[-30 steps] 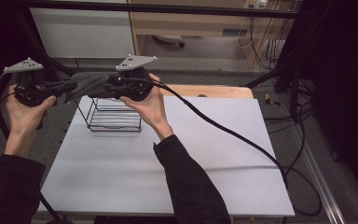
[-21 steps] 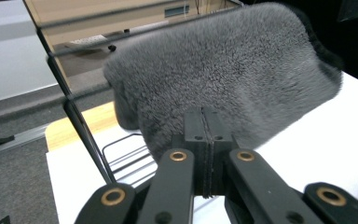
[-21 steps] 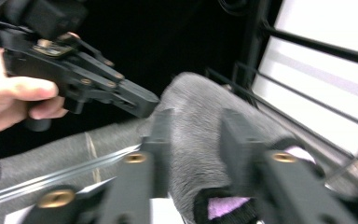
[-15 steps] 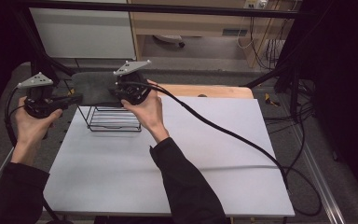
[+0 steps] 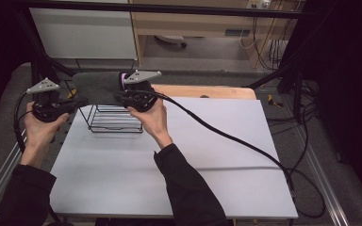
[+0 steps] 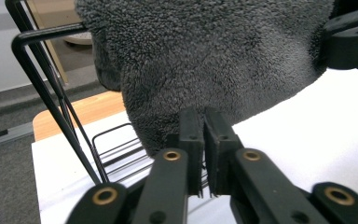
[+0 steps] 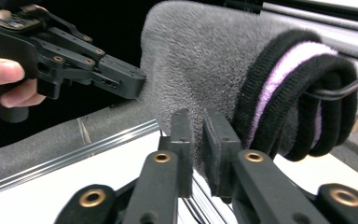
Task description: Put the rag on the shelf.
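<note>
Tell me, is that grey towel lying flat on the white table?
No, the grey towel hangs over the top of the black wire rack, above the white table.

Black tools (image 5: 82, 100) with brass rivets, grey triangular plates, thick black cables, dark sleeves (image 5: 188, 188).

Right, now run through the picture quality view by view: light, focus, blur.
High view: white tabletop evenly lit, surroundings fall to black, dark grey fleecy sock shows little detail. Left gripper view: sock pile sharp, left tongs slightly soft, black wire rack crisp. Right gripper view: purple-striped cuff sharp, background behind it dark.
</note>
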`<state>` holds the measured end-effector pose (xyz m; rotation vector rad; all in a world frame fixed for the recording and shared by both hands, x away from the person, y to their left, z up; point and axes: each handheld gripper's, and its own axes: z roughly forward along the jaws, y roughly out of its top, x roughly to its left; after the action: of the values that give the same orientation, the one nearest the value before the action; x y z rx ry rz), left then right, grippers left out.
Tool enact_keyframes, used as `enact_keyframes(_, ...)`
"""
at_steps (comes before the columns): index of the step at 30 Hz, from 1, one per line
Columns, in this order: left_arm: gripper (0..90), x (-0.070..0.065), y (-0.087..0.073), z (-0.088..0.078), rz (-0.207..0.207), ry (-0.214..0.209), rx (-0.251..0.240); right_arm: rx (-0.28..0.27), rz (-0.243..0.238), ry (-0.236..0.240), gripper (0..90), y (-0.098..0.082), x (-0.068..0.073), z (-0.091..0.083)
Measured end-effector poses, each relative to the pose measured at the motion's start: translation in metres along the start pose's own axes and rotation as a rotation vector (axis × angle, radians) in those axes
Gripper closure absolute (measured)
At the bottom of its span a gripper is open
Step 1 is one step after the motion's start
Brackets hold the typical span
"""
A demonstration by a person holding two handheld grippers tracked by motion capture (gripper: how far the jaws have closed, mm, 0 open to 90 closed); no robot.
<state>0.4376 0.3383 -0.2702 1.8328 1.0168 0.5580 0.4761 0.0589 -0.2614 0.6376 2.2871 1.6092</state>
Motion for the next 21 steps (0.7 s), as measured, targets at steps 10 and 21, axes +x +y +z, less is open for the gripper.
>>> enact_keyframes(10, 51.6, -0.011, -0.005, -0.018, 0.017, 0.026, 0.032, -0.006, -0.001, -0.029, 44.5, 0.014, 0.004, -0.044)
enact_keyframes(21, 21.7, -0.029, -0.030, -0.008, 0.024, -0.017, 0.083, 0.052, 0.059, -0.108, 14.3, -0.014, -0.020, -0.103)
